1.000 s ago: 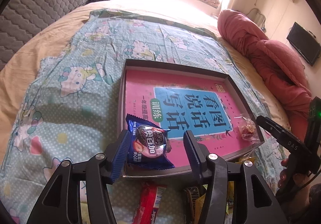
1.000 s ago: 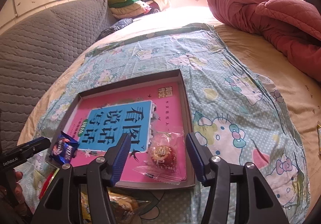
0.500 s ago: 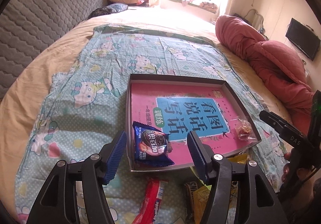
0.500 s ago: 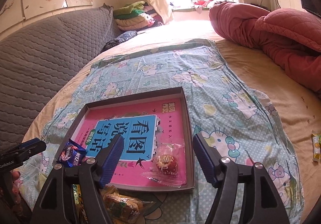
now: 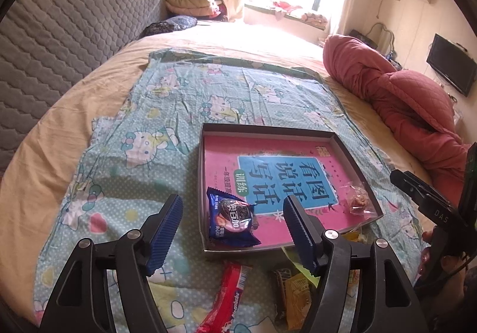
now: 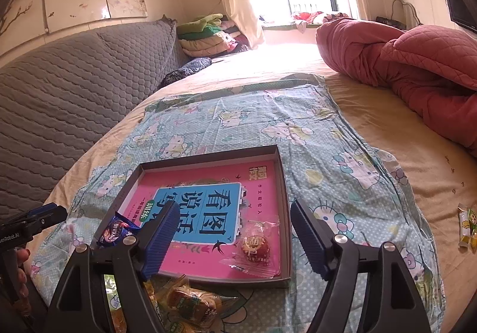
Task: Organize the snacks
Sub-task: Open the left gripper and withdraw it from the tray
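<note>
A shallow grey box (image 5: 342,145) (image 6: 284,189) with a pink and blue book cover inside lies on the patterned cloth. A blue cookie packet (image 5: 231,221) (image 6: 117,233) lies in its near left corner. A clear-wrapped red candy (image 5: 357,201) (image 6: 256,248) lies in its near right corner. My left gripper (image 5: 232,221) is open and empty, above and short of the blue packet. My right gripper (image 6: 232,234) is open and empty, above and short of the candy. Loose snacks lie before the box: a red bar (image 5: 226,288), yellow packets (image 5: 296,297) and clear-wrapped cakes (image 6: 190,303).
A Hello Kitty cloth (image 5: 155,154) covers the beige bed. A red quilt (image 6: 402,64) is bunched at the far right. A grey padded headboard (image 6: 59,88) runs along the left. Two small packets (image 6: 466,227) lie on the sheet at the right.
Both grippers have drawn back and up from the box, leaving the blue packet and the candy lying in it. Both stay open.
</note>
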Demonstrator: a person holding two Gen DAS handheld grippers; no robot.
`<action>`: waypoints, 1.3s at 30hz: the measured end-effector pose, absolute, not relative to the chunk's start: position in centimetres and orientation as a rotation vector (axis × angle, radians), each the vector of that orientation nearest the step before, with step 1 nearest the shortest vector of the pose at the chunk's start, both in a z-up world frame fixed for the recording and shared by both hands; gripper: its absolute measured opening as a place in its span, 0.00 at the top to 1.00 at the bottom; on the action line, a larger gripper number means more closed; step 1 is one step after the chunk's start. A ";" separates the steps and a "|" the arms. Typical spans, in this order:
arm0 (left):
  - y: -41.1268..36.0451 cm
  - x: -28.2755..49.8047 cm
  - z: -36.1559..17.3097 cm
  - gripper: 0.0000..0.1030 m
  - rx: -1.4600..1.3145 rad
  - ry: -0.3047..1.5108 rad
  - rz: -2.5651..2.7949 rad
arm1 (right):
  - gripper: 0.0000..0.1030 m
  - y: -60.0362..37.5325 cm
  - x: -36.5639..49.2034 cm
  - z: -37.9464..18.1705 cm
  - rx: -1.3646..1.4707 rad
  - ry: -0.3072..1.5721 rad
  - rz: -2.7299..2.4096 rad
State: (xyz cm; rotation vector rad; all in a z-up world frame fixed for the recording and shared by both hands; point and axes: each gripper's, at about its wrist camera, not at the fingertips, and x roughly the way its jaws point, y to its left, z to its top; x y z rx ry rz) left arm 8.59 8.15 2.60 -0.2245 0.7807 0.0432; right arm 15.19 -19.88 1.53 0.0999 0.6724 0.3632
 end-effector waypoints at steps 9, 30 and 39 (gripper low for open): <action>8.0 7.6 3.5 0.30 -0.221 0.770 0.048 | 0.23 -19.9 14.1 2.4 0.107 0.652 0.386; 8.9 5.7 3.4 0.30 -0.234 0.800 0.053 | 0.22 -20.1 11.9 2.2 0.113 0.699 0.394; 8.4 5.0 1.4 0.30 -0.233 0.879 0.049 | 0.22 -20.0 10.6 0.7 0.122 0.794 0.393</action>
